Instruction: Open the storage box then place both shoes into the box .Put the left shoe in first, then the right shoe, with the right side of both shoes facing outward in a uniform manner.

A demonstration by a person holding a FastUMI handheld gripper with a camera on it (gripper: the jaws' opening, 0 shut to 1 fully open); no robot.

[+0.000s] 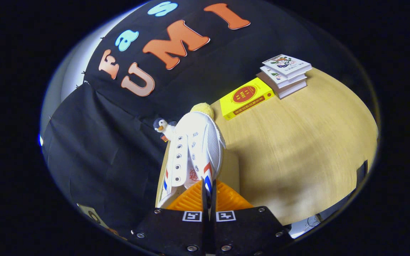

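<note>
Tongs (208, 192): fingers nearly together, clamped on the edge of a white shoe (194, 149) near its heel. Shoe: held out ahead of the fingers, toe pointing away, empty lace holes and red-blue stripes showing. Just beyond the toe: penguin toy (162, 127) and yellow plush (203, 108). Farther off on the wooden table (297, 153): yellow book (246, 97), then a stack of books (285, 74).

White shoe (194, 151) — red-and-blue stripes; yellow book (246, 97), red circle; pale wood-grain table (297, 149).
</note>
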